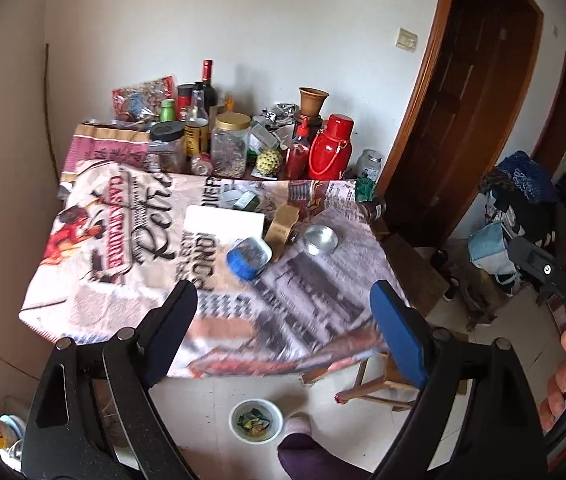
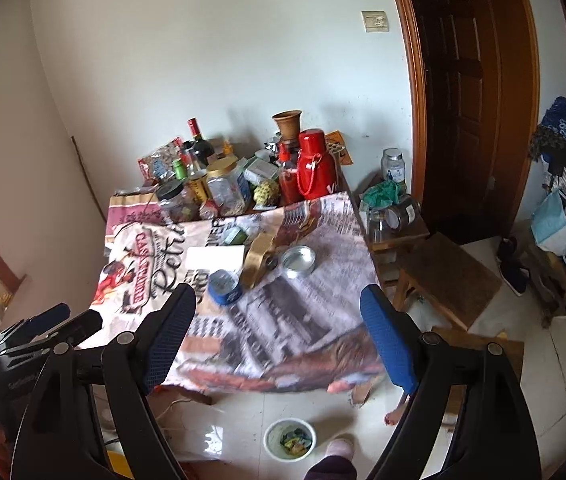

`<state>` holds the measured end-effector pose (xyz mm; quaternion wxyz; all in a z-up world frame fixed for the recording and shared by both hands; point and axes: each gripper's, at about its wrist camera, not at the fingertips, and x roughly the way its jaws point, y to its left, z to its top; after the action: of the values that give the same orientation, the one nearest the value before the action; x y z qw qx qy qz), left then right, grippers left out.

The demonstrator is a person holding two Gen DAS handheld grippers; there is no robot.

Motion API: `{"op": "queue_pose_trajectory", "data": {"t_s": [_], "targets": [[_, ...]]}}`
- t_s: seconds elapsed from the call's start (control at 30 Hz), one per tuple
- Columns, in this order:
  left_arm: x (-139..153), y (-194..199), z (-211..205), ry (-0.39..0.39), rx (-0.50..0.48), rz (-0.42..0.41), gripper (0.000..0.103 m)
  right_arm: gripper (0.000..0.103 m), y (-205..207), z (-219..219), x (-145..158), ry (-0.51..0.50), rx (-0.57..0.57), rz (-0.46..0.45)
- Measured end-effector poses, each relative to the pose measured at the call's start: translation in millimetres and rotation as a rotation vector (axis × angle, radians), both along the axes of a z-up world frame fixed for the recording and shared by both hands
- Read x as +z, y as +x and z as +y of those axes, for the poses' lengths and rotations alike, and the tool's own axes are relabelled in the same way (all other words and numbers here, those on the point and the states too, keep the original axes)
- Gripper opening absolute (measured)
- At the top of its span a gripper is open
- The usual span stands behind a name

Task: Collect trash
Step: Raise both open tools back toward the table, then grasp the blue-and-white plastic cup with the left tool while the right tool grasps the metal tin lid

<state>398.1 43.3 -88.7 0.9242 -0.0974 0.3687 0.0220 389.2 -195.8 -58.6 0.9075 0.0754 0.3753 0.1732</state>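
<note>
Both open grippers [image 1: 283, 304] [image 2: 279, 308] well above floor trash bowl [image 1: 256, 421].

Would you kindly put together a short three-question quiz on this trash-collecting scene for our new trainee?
1. True or false: the left hand-held gripper is closed on a piece of trash.
2. Where does the white bowl holding wrappers stand: A) on the tablecloth, B) on the floor in front of the table, C) on the wooden stool?
3. Fill in: the blue tin lies beside a silver ____ on the printed tablecloth.

Key
1. False: both it and the right hand-held gripper are open and empty.
2. B.
3. Tin, round and open.
</note>
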Motion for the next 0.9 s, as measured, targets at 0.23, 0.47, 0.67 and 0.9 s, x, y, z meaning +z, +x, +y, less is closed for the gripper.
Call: {"op": "queue_pose_trajectory", "data": {"t_s": [0.23, 0.47, 0.67, 0.9], "targets": [[2, 81, -21, 0.024, 0.049, 0.008, 0.088, 0.082, 81, -16, -6, -0.035, 0.031, 0.020], [-44, 120, -9, 0.052, 0.102, 0.151, 0.088, 0.082, 138, -19, -42, -0.026, 0.052, 0.128], [-94, 151, 15, 0.028, 0.084, 0.268, 0.088, 0.082, 168, -9, -84, -0.005, 0.041, 0.266], [-154, 200, 33, 0.001, -0.044, 0.402, 0.088, 0.082, 193, 14, -131, -0.012, -0.058, 0.393]]}}
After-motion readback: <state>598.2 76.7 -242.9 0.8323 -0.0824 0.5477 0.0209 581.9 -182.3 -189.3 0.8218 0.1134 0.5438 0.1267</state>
